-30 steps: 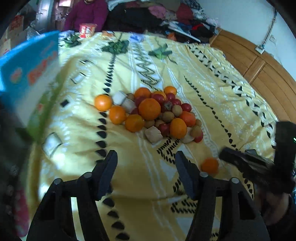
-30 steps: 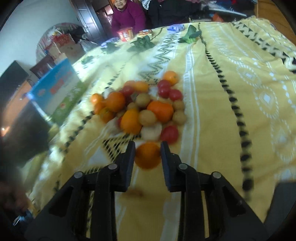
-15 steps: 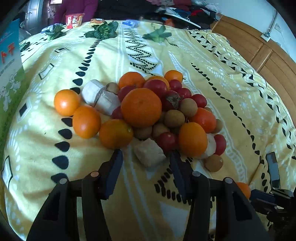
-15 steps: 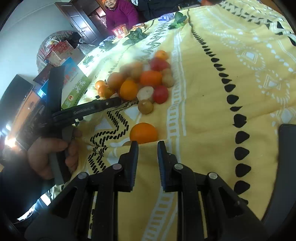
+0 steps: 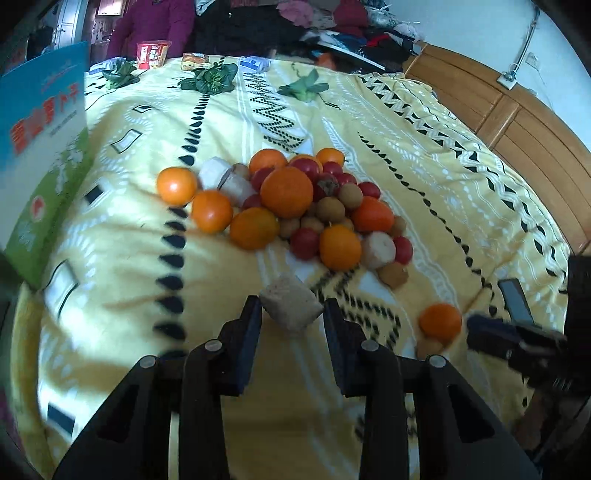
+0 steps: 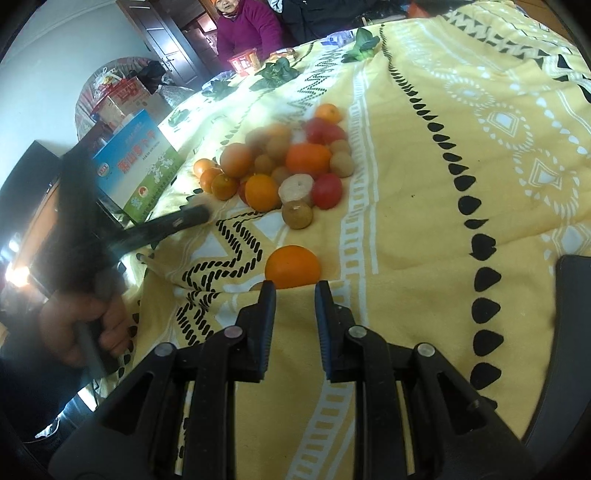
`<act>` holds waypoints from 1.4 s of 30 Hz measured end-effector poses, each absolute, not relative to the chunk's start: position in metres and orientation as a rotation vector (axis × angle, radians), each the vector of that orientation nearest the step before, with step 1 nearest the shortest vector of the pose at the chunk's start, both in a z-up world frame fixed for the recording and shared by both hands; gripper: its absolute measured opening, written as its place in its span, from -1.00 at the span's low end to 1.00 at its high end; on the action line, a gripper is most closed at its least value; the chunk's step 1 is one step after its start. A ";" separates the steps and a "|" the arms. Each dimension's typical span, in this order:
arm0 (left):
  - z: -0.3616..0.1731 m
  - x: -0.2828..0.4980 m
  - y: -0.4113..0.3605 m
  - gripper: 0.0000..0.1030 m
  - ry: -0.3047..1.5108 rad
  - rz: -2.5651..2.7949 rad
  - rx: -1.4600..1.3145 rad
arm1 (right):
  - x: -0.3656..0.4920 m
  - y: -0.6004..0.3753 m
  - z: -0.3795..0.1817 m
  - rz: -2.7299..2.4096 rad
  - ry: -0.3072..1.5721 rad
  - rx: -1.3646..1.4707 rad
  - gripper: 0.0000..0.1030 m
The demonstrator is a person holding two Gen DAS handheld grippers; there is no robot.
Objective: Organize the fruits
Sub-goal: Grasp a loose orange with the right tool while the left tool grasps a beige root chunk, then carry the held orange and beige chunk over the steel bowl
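Note:
A pile of oranges, red fruits, small brown fruits and pale chunks (image 5: 295,206) lies on a yellow patterned bedspread (image 5: 424,155); it also shows in the right wrist view (image 6: 288,166). My left gripper (image 5: 291,314) is shut on a pale beige chunk (image 5: 290,304), held just off the near side of the pile. My right gripper (image 6: 291,295) is open and empty, just behind a lone orange (image 6: 292,266) lying apart from the pile. That orange (image 5: 439,321) also shows in the left wrist view, with a small brown fruit (image 5: 428,348) beside it.
A blue and green carton (image 5: 40,155) stands at the bed's left edge. Leafy greens (image 5: 214,79) and snack packets (image 5: 153,53) lie at the far end, where a person in purple (image 6: 247,29) sits. A wooden headboard (image 5: 517,122) runs along the right.
My left gripper has closed on the beige chunk and pulled it back out of the pile. My right gripper has stayed open behind the lone orange.

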State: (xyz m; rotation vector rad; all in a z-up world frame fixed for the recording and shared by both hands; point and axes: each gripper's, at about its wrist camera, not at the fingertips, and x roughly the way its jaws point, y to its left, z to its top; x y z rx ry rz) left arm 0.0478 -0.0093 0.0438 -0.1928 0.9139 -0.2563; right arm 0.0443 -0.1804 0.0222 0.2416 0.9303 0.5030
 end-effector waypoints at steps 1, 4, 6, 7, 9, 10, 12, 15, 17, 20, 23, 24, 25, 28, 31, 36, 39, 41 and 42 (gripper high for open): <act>0.043 0.042 -0.007 -0.32 0.918 -0.249 -0.195 | 0.045 -0.179 0.024 0.500 0.922 0.248 0.15; 0.041 0.029 0.002 -0.32 0.928 -0.236 -0.222 | 0.050 -0.170 0.031 0.491 0.889 0.230 0.43; 0.040 0.025 0.003 -0.32 0.929 -0.235 -0.230 | 0.056 -0.161 0.031 0.491 0.886 0.188 0.39; 0.040 0.024 0.002 -0.32 0.930 -0.236 -0.229 | 0.060 -0.156 0.029 0.489 0.890 0.163 0.34; 0.041 0.024 0.003 -0.32 0.928 -0.237 -0.232 | 0.069 -0.147 0.022 0.477 0.927 0.112 0.00; 0.042 0.023 0.002 -0.32 0.925 -0.239 -0.232 | 0.071 -0.144 0.018 0.454 0.950 0.087 -0.16; 0.045 0.022 0.000 -0.32 0.919 -0.242 -0.228 | 0.073 -0.147 0.011 0.436 0.982 0.095 -0.17; 0.048 0.021 -0.001 -0.32 0.915 -0.246 -0.229 | 0.069 -0.150 0.006 0.430 0.995 0.107 -0.18; 0.053 0.019 0.000 -0.32 0.904 -0.244 -0.235 | 0.067 -0.152 0.007 0.434 0.981 0.116 -0.30; 0.070 0.013 0.003 -0.32 0.867 -0.243 -0.235 | 0.059 -0.153 0.020 0.442 0.927 0.126 -0.30; 0.094 0.003 0.012 -0.32 0.814 -0.238 -0.237 | 0.050 -0.150 0.045 0.456 0.855 0.123 -0.30; 0.103 -0.001 0.016 -0.32 0.795 -0.234 -0.239 | 0.047 -0.148 0.052 0.461 0.841 0.124 -0.30; 0.112 -0.006 0.021 -0.32 0.774 -0.231 -0.242 | 0.045 -0.145 0.061 0.467 0.823 0.122 -0.30; 0.141 -0.024 0.041 -0.32 0.706 -0.210 -0.248 | 0.036 -0.128 0.087 0.505 0.779 0.104 -0.30; 0.169 -0.047 0.071 -0.32 0.638 -0.166 -0.267 | 0.028 -0.102 0.114 0.560 0.736 0.079 -0.30; 0.203 -0.093 0.141 -0.32 0.553 -0.014 -0.306 | 0.014 -0.047 0.152 0.681 0.682 0.041 -0.30; 0.214 -0.126 0.196 -0.32 0.516 0.110 -0.346 | 0.005 -0.005 0.172 0.774 0.667 0.030 -0.30; 0.219 -0.149 0.231 -0.32 0.490 0.187 -0.375 | -0.002 0.031 0.186 0.843 0.656 0.011 -0.30; 0.219 -0.161 0.250 -0.32 0.481 0.227 -0.393 | -0.006 0.046 0.191 0.873 0.653 0.001 -0.30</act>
